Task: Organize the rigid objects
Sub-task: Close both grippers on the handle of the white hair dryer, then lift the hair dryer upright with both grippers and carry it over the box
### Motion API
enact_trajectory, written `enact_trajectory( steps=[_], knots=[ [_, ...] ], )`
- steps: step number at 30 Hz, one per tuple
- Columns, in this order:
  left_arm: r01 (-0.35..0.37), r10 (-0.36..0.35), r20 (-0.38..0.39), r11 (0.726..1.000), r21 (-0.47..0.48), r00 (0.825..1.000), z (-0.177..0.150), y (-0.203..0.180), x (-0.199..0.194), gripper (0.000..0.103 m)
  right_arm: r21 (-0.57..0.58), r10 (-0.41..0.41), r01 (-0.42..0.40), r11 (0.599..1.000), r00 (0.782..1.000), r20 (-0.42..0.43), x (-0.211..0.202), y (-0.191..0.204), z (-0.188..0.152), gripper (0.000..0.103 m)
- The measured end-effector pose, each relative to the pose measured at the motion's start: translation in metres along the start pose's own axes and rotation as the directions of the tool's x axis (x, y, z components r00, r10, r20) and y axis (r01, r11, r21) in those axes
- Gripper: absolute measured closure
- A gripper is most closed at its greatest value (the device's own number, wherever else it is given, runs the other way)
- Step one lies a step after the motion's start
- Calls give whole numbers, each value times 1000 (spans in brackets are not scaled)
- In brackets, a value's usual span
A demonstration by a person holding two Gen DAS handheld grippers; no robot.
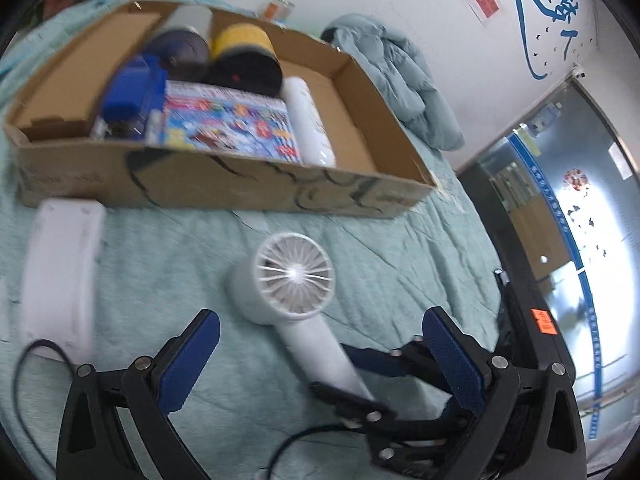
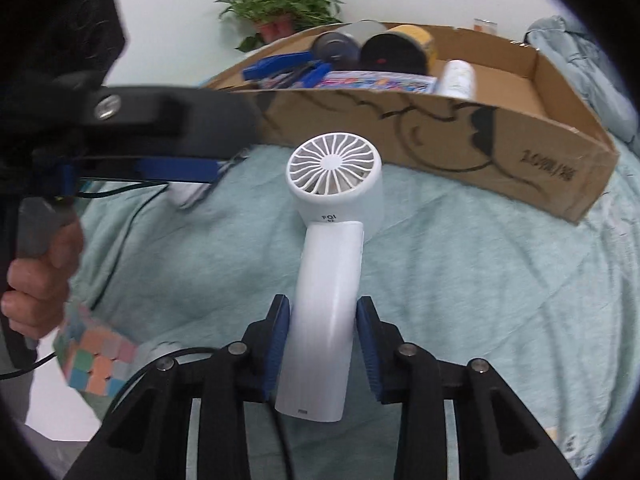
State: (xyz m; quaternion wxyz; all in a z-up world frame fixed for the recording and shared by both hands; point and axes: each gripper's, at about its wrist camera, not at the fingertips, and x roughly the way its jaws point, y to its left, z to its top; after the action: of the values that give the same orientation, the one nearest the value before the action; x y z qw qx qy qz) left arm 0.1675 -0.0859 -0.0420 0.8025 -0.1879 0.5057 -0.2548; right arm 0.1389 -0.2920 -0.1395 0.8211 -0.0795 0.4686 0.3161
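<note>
A white handheld fan (image 2: 334, 216) is held by its handle in my right gripper (image 2: 323, 344), whose blue pads are shut on it, in front of the cardboard box (image 2: 500, 140). In the left wrist view the fan (image 1: 296, 276) stands between me and the box (image 1: 224, 184), with the right gripper's fingers (image 1: 360, 400) on its handle. My left gripper (image 1: 320, 356) is open and empty, its pads wide apart. The box holds a white bottle (image 1: 310, 120), a colourful flat pack (image 1: 228, 118), a blue item (image 1: 132, 92) and dark and yellow round things (image 1: 244, 54).
A white oblong device (image 1: 60, 272) lies on the green bedspread (image 1: 160, 264) left of the fan. A pastel cube (image 2: 94, 360) lies at the bed's near left. A green jacket (image 1: 404, 76) is heaped behind the box. A potted plant (image 2: 280, 8) stands by the wall.
</note>
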Motion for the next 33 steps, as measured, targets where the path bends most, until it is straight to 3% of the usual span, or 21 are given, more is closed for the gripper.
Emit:
enact_trajectory(
  steps=[3,7,10,13,16,18,19,21,25,29,33],
  knots=[
    [31,-34,-53,998,-55,998,-2,4,18,13,76,23,-24,997,1000,8,1,-6,-3,69],
    [40,-49,-116,996,-80,992,-5,5,40,33,65,29,-30,997,1000,12,-1,-4,-5,69],
    [-2,-4,-131,999,-50,991,-6,1,50,35,136,93,-94,986,996,17,-2,-11,-7,69],
    [-43,39,-150,999,-26,988,-6,-3,55,51,306,230,-230,924,973,38,0,-37,-10,71],
    [-45,35,-164,998,-53,986,-5,-3,58,54,454,367,-363,813,926,84,5,-64,-17,72],
    [-46,37,-172,998,-51,984,-1,-5,61,54,506,411,-409,760,904,114,7,-75,-22,72],
    [-45,36,-176,998,-50,984,0,-7,63,54,512,416,-414,752,902,119,6,-77,-23,72],
    [-39,29,-187,998,-51,982,3,-10,67,54,498,380,-386,776,917,118,0,-79,-23,72],
    [-38,24,-213,998,-59,977,6,-14,76,61,377,164,-180,909,984,74,-21,-66,-15,65],
    [-25,11,-212,998,-61,977,10,-20,79,61,216,7,-20,976,998,61,-32,-43,-8,54],
    [4,-19,-192,997,-81,981,16,-25,76,69,98,-105,97,990,992,76,-33,-32,-12,54]
  ],
)
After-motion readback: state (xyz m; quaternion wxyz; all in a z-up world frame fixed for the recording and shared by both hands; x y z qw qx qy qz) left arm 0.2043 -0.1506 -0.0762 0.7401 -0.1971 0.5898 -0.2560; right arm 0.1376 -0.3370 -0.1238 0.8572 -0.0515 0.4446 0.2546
